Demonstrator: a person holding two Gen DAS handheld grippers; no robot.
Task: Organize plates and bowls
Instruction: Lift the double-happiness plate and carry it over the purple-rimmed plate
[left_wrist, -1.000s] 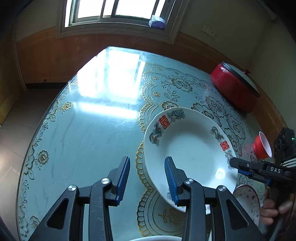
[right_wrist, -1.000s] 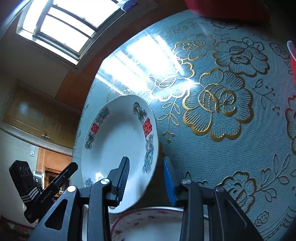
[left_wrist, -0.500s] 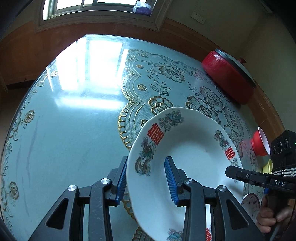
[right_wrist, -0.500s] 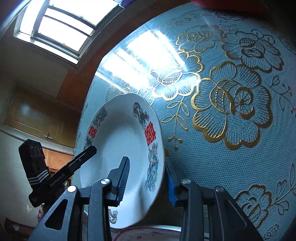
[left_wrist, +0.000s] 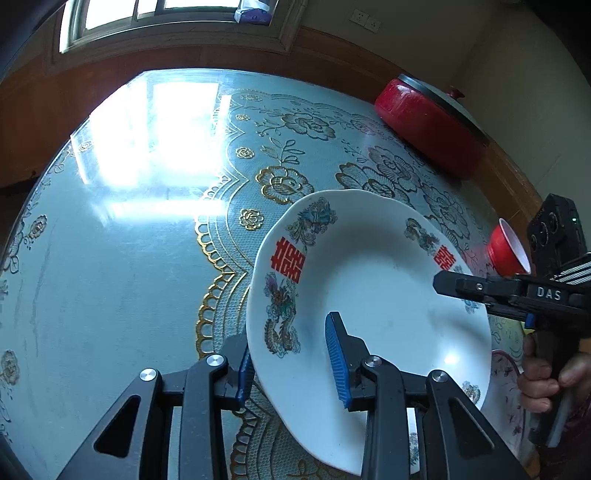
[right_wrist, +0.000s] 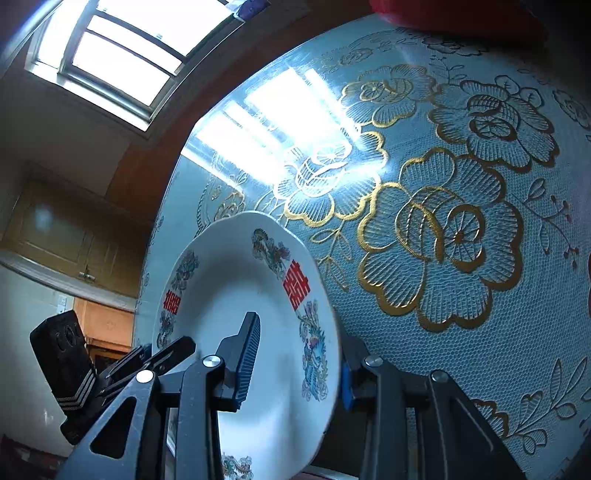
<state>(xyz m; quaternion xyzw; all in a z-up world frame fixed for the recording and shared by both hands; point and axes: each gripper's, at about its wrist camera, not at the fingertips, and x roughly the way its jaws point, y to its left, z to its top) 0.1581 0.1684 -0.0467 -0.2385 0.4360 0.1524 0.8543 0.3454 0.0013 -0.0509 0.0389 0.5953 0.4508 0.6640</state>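
A white plate (left_wrist: 373, 295) with red characters and dragon decals hangs tilted above the table. In the right wrist view the plate (right_wrist: 229, 295) has its rim between the fingers of my right gripper (right_wrist: 297, 354), which is shut on it: one pad lies on the inner face, the other behind the rim. My left gripper (left_wrist: 290, 362) straddles the opposite rim. Its jaws are closing, with the left pad under the rim and the right pad over the plate's inside, a gap still showing. A finger (left_wrist: 461, 286) of the right gripper reaches over the far rim.
A second plate (left_wrist: 506, 373) with a dark patterned rim lies below at the right, beside the person's hand (left_wrist: 543, 384). A red lidded pot (left_wrist: 428, 129) and a red cup (left_wrist: 508, 251) stand along the right edge. The glass-topped table (left_wrist: 129, 258) stretches left toward the window.
My left gripper has come in and down over the plate's rim, which now sits deeper between its jaws; the jaws have narrowed. The right gripper keeps its hold as the plate tips more upright.
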